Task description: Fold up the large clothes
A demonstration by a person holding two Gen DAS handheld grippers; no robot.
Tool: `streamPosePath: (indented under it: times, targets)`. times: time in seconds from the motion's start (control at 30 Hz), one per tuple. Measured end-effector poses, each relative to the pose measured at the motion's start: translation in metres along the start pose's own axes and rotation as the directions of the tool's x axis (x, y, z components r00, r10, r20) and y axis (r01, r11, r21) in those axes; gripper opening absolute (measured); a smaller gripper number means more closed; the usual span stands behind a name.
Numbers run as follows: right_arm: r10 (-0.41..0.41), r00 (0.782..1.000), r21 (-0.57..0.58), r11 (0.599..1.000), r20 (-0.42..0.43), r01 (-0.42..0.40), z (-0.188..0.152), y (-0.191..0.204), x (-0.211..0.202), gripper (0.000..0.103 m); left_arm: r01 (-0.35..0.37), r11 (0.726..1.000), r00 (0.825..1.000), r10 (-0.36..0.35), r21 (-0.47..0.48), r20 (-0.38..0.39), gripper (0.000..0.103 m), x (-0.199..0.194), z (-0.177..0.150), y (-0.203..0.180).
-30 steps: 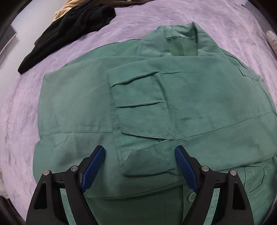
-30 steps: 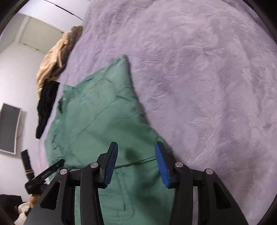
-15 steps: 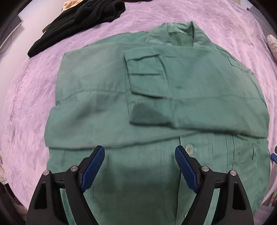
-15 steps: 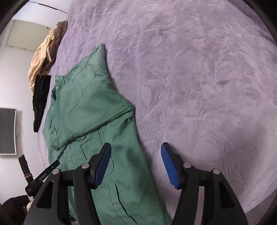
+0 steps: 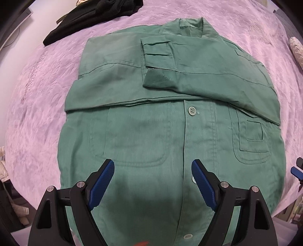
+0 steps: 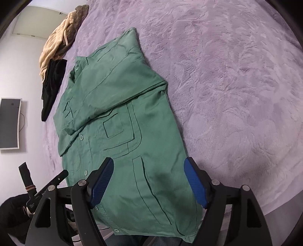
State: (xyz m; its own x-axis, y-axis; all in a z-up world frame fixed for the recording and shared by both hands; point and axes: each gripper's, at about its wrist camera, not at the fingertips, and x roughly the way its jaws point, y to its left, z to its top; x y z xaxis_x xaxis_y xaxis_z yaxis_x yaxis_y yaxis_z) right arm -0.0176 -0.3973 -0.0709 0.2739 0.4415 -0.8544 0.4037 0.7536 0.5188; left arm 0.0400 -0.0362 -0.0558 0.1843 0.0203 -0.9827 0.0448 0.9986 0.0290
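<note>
A green button-front jacket (image 5: 151,121) lies flat on the purple bedspread (image 5: 37,106), collar at the far end, both sleeves folded across its chest. My left gripper (image 5: 153,181) hovers over the lower front near the button placket, its jaws opening with only flat cloth below them. In the right wrist view the same jacket (image 6: 121,121) runs from the near edge toward the far left. My right gripper (image 6: 148,181) hangs above the hem by the jacket's right edge, jaws opening, nothing pinched. A blue tip of the right gripper (image 5: 297,171) shows at the left wrist view's right edge.
A black garment (image 5: 90,17) lies beyond the collar, with a beige one (image 6: 56,43) past it. A wall screen (image 6: 9,123) hangs at the left. The bed's near edge (image 6: 255,213) runs just below my right gripper. Bare bedspread (image 6: 236,85) stretches to the right.
Both grippers have pulled back toward the hem and risen, so more of the jacket shows. The right jaws have spread much wider; the left ones a little.
</note>
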Motion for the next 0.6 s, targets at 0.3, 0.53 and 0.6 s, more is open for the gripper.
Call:
streamPosePath:
  times: [0.3, 0.53, 0.6]
  targets:
    - [0.022, 1.000, -0.076, 0.997, -0.013, -0.023, -0.011, 0.019, -0.010, 0.097, 0.015, 0.999, 1.000, -0.015, -0.040, -0.003, 0.103, -0.021, -0.027, 0.005]
    - [0.052, 0.996, -0.143, 0.988, -0.075, -0.063, -0.021, 0.036, 0.000, 0.103, 0.007, 0.998, 1.000, -0.008, -0.066, -0.010, 0.103, -0.030, -0.039, 0.016]
    - [0.049, 0.994, -0.155, 0.986, -0.097, -0.063, -0.023, 0.040, 0.004, 0.103, -0.001, 0.997, 1.000, 0.000, -0.080, -0.008, 0.103, -0.032, -0.043, 0.018]
